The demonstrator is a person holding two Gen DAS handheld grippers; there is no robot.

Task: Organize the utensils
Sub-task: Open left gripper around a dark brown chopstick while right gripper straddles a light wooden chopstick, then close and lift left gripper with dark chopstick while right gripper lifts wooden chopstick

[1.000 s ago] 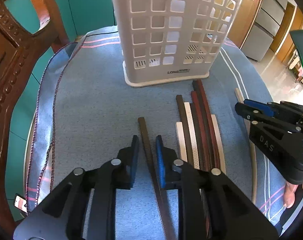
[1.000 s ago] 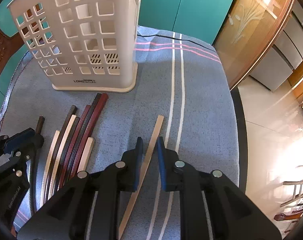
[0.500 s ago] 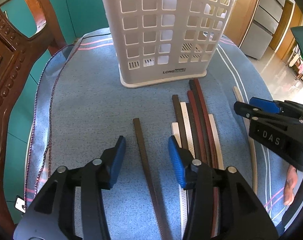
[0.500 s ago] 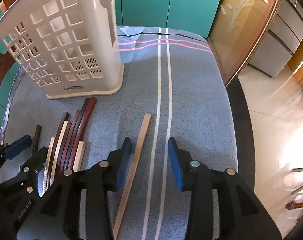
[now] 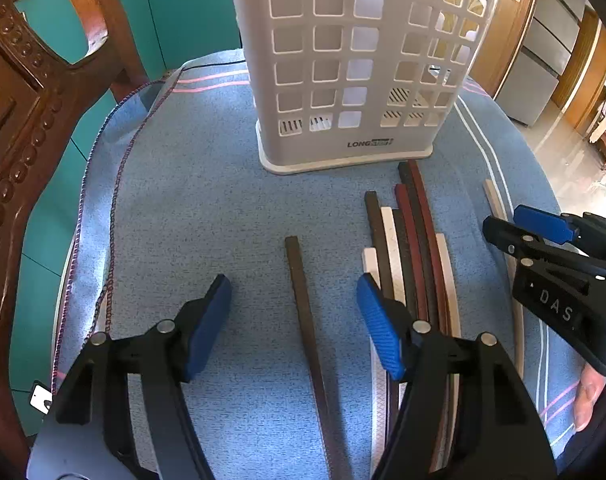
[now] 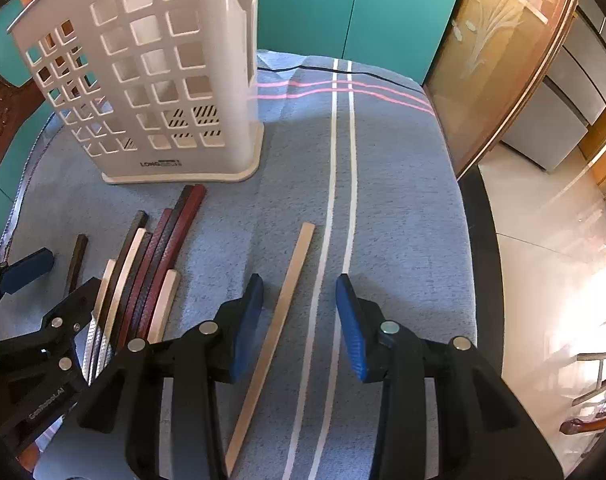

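A white plastic lattice holder (image 5: pixel 351 64) stands upright on the blue cloth; it also shows in the right wrist view (image 6: pixel 155 80). A row of several flat sticks (image 5: pixel 411 248), dark brown, red-brown and cream, lies in front of it (image 6: pixel 151 268). A single dark brown stick (image 5: pixel 303 304) lies between the pads of my open left gripper (image 5: pixel 293 328). A single pale wooden stick (image 6: pixel 279 320) lies between the pads of my open right gripper (image 6: pixel 299 324). Neither gripper holds anything.
The blue cloth (image 5: pixel 191 200) with white and pink stripes covers a round table. A carved wooden chair (image 5: pixel 27 92) stands at the left. The table's right edge (image 6: pixel 471 240) drops to a tiled floor. Teal cabinets stand behind.
Both grippers have opened wide, letting go of the dark stick and the pale stick, and have drawn back a little. Both sticks lie flat on the cloth.
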